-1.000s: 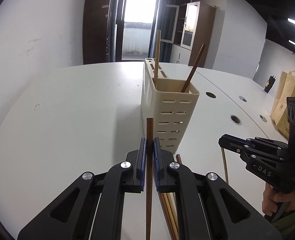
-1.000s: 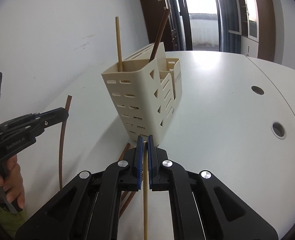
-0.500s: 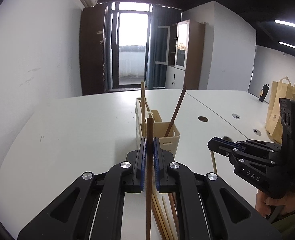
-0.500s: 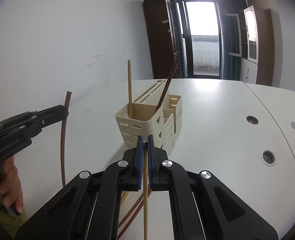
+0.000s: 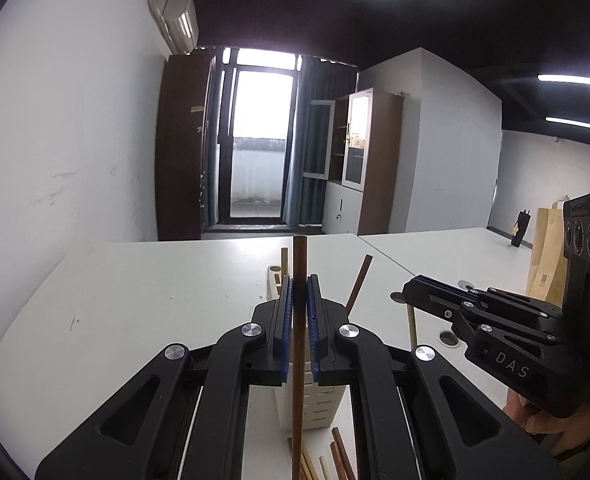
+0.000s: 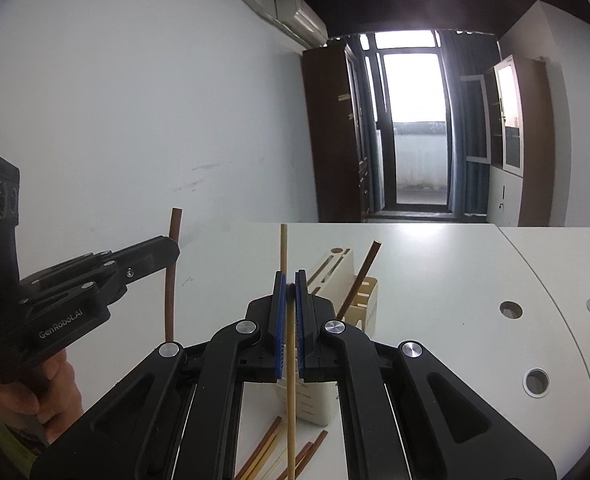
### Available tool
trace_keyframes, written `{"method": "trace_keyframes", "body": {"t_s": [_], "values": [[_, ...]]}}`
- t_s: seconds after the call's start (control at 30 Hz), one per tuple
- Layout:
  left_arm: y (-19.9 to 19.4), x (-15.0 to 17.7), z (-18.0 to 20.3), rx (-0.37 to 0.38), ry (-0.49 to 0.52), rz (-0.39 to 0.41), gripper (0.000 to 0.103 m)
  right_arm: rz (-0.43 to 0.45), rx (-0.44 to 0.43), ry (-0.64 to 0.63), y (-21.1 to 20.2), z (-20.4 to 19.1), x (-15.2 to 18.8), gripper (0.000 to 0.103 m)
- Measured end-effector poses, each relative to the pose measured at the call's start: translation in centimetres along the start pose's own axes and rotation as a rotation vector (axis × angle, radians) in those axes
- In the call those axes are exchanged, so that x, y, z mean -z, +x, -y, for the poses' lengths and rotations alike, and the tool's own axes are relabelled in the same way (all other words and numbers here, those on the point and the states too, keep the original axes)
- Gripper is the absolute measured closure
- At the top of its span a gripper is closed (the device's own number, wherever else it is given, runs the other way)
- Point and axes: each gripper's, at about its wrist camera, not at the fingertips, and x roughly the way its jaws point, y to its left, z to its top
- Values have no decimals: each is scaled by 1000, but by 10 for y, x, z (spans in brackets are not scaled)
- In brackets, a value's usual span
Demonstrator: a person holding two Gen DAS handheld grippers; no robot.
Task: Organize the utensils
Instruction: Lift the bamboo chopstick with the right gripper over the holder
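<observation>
My left gripper [image 5: 299, 280] is shut on a dark brown chopstick [image 5: 298, 400] that stands upright between its pads. The right gripper [image 6: 291, 280] is shut on a light wooden chopstick [image 6: 291, 408], also upright. A cream slotted utensil holder [image 6: 361, 312] stands on the white table just beyond both grippers, partly hidden by the fingers. It holds a light chopstick [image 6: 283, 248] and a leaning dark one [image 6: 363, 276]. Each view shows the other gripper beside it: the left gripper [image 6: 171, 248] and the right gripper [image 5: 409, 294]. Both are lifted above the tabletop.
Several loose chopsticks [image 6: 267, 448] lie on the table [image 6: 435, 280] in front of the holder. Round cable holes [image 6: 537, 382] dot the table's right side. A brown paper bag [image 5: 547, 256] stands far right. A white wall runs along the left. A hand [image 6: 35, 396] holds each gripper.
Both grippers have risen with their chopsticks and tipped upward. The holder has dropped lower in both views and now sits partly behind the fingers. More of the room shows above the table.
</observation>
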Motion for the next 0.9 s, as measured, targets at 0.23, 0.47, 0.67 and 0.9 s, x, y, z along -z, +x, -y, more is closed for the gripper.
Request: {"method": "trace_keyframes", "body": {"t_s": [0.23,0.47,0.67,0.9], "values": [[-9,-12,11,7,24,147,96,97,-10,6,2,5,-12,98],[-18,-21,20,4,28,297,96,199,-21,1,-2,7,-26,98],[-26,-26,25,2,10,417,97,318,-6,39,-8,15,-32,98],[-46,-20,27,-32,-49,628,97,460,-47,88,-19,30,-40,98]]}}
